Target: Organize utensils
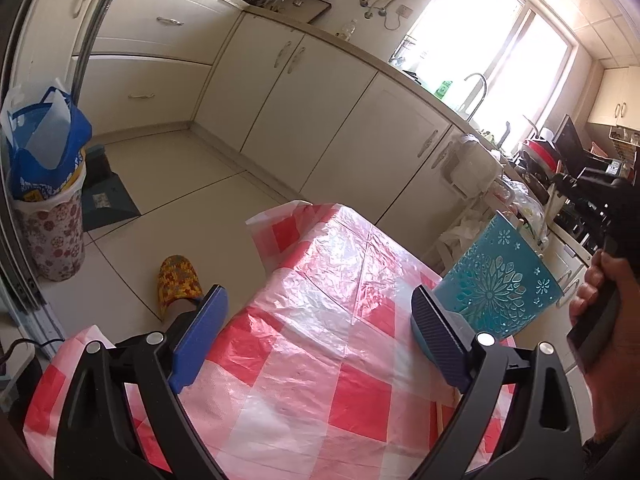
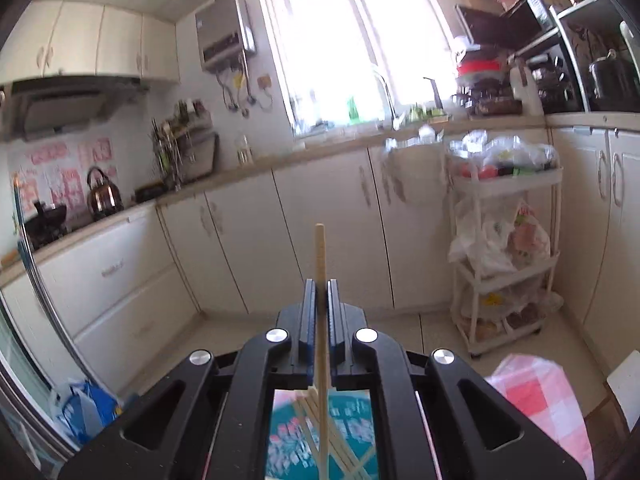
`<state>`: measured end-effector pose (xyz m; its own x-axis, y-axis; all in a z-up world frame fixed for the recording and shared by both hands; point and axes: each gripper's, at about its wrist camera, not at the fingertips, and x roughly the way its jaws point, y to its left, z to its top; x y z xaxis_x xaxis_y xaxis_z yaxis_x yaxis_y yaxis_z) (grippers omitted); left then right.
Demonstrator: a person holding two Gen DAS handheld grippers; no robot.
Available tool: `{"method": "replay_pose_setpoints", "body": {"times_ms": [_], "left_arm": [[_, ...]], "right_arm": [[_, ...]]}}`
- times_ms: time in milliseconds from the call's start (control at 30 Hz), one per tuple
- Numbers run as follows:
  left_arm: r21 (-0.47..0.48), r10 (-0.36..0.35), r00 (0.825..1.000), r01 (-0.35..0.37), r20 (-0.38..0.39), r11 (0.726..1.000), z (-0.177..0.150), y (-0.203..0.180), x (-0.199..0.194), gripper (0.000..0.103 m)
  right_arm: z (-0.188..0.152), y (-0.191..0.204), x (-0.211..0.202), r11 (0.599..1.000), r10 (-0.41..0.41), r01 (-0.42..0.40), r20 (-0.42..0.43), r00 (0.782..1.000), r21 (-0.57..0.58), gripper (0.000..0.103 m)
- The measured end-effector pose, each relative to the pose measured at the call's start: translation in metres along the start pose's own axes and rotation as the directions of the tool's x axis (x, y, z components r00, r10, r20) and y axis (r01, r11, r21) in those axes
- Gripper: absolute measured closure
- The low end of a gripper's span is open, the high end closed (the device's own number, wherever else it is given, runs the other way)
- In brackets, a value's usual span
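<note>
My left gripper (image 1: 320,316) is open and empty above the red-and-white checked tablecloth (image 1: 320,320). Its right finger (image 1: 436,336) stands just beside a teal patterned holder (image 1: 500,280) at the table's right edge. My right gripper (image 2: 320,300) is shut on a wooden chopstick (image 2: 320,256) that sticks up past the fingertips. Below it, seen through the gripper frame, the teal holder (image 2: 352,428) contains several more chopsticks (image 2: 340,452). The hand holding the right gripper shows in the left wrist view (image 1: 600,292), above and right of the holder.
Cream kitchen cabinets (image 1: 320,112) and a counter with a sink tap (image 1: 476,88) run behind the table. A white rolling cart (image 2: 504,264) full of bags stands by the cabinets. A floral bin (image 1: 52,232) with a blue bag and a yellow slipper (image 1: 178,284) are on the floor.
</note>
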<state>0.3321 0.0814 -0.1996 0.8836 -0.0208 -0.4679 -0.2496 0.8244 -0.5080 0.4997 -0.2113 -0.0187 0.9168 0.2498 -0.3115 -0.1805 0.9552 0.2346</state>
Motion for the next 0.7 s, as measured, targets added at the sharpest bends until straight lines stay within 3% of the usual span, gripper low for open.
{"method": "replay_pose_setpoints", "body": {"times_ms": [67, 167, 267, 367, 433, 600, 700], "left_arm": [[-0.001, 0.000, 1.000, 0.000, -0.005, 1.000, 0.000, 0.000, 0.001, 0.013], [0.003, 0.010, 1.000, -0.010, -0.012, 1.000, 0.000, -0.001, 0.002, 0.013], [0.014, 0.023, 0.999, -0.023, -0.030, 1.000, 0.000, -0.003, 0.005, 0.012], [0.024, 0.035, 0.999, -0.034, -0.037, 0.999, -0.001, -0.005, 0.007, 0.011], [0.028, 0.042, 0.998, -0.041, -0.044, 0.999, -0.001, -0.006, 0.009, 0.010], [0.039, 0.047, 0.997, -0.045, -0.053, 0.998, -0.001, -0.007, 0.010, 0.009], [0.042, 0.050, 0.997, -0.048, -0.060, 0.998, -0.001, -0.009, 0.011, 0.008]], "right_arm": [[-0.016, -0.005, -0.004, 1.000, 0.007, -0.007, -0.041, 0.999, 0.002, 0.092], [-0.036, -0.009, -0.027, 1.000, 0.028, -0.028, -0.086, 0.996, -0.002, 0.073], [-0.058, -0.009, -0.061, 0.998, 0.055, -0.057, -0.137, 0.989, -0.014, 0.068], [-0.087, -0.013, -0.090, 0.998, 0.062, -0.066, -0.226, 0.972, -0.009, 0.050], [-0.114, -0.017, -0.103, 0.998, 0.051, -0.058, -0.306, 0.951, -0.011, 0.044], [-0.180, -0.029, -0.106, 1.000, -0.004, -0.003, -0.497, 0.868, -0.014, 0.044], [-0.200, -0.032, -0.099, 1.000, -0.013, 0.016, -0.548, 0.837, 0.000, 0.044]]}}
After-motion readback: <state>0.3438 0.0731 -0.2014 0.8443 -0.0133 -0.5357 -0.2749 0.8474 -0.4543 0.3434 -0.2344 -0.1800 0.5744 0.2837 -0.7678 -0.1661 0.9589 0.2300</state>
